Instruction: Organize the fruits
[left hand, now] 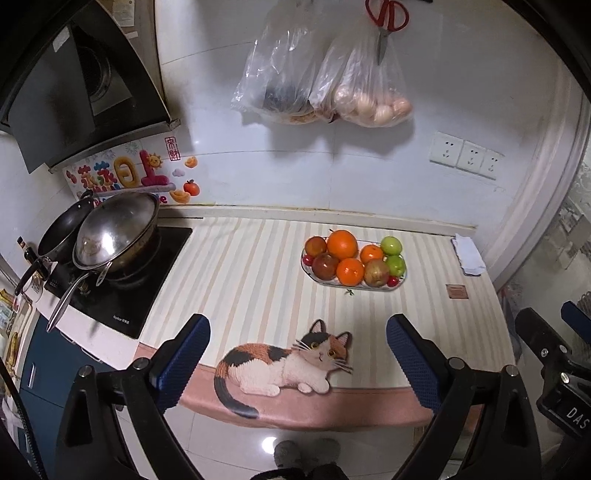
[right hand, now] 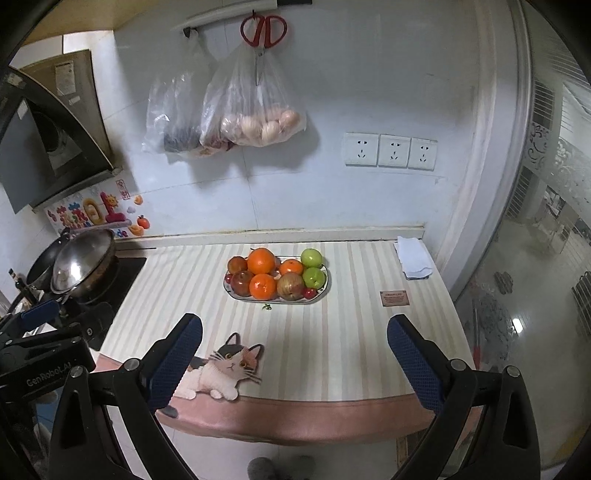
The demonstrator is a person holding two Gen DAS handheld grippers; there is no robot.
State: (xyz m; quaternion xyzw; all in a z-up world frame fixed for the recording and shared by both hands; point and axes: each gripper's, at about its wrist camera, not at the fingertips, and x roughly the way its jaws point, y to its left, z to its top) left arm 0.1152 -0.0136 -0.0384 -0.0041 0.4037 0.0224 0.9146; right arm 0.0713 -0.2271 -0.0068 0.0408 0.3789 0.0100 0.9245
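Observation:
A white oval plate [left hand: 400, 282] [right hand: 325, 291] sits on the striped counter mat toward the back. It holds oranges [left hand: 342, 243] [right hand: 261, 261], red apples [left hand: 325, 266] [right hand: 242, 283], green apples [left hand: 391, 245] [right hand: 311, 257] and small red cherries [left hand: 392, 281] [right hand: 309, 293]. A small green stem [left hand: 348, 292] [right hand: 266, 306] lies on the mat in front of the plate. My left gripper [left hand: 297, 354] is open and empty, near the counter's front edge. My right gripper [right hand: 295, 354] is open and empty, also well short of the plate.
A wok with a steel lid [left hand: 114, 229] [right hand: 83, 262] sits on the black cooktop [left hand: 122, 291] at the left. A folded white cloth [left hand: 469, 254] [right hand: 413, 258] lies at the back right. Plastic bags [left hand: 321, 81] [right hand: 236, 110] and red scissors [left hand: 386, 22] [right hand: 264, 33] hang on the wall. A cat picture [left hand: 291, 362] [right hand: 225, 373] marks the mat's front.

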